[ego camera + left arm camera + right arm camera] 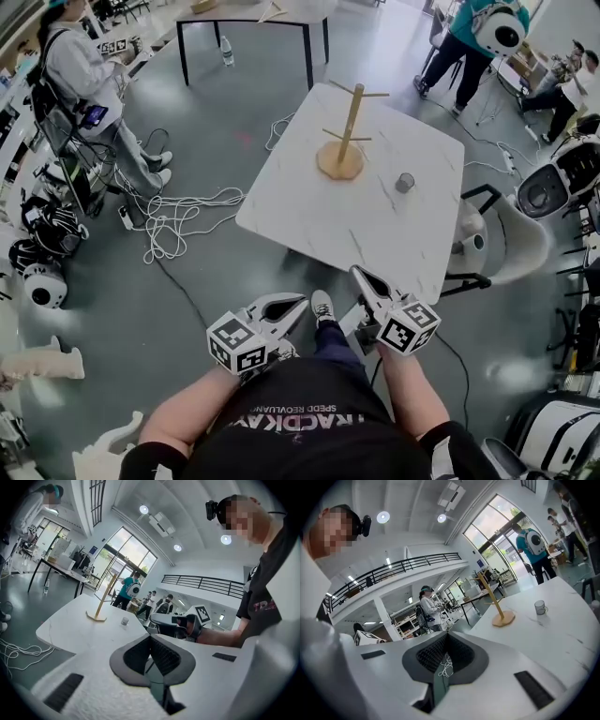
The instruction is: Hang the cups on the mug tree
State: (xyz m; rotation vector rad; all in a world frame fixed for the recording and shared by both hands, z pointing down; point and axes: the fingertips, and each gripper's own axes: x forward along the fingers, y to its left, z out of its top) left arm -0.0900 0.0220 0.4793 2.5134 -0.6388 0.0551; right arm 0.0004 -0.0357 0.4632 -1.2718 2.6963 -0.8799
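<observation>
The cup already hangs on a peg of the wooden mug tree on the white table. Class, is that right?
Not quite. The cup is not hanging on a peg: it stands upright on the white table, beside the wooden mug tree and apart from it. The head view shows this, and the tree's pegs are bare.

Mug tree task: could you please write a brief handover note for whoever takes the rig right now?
Left gripper: shut, empty, held short of the table.
Right gripper: shut, empty, by the table's near edge.
Mug tree: upright on the table, pegs bare.
Cup: one in view, standing right of the tree.
Done: nothing hung. To do: hang the cup.
</observation>
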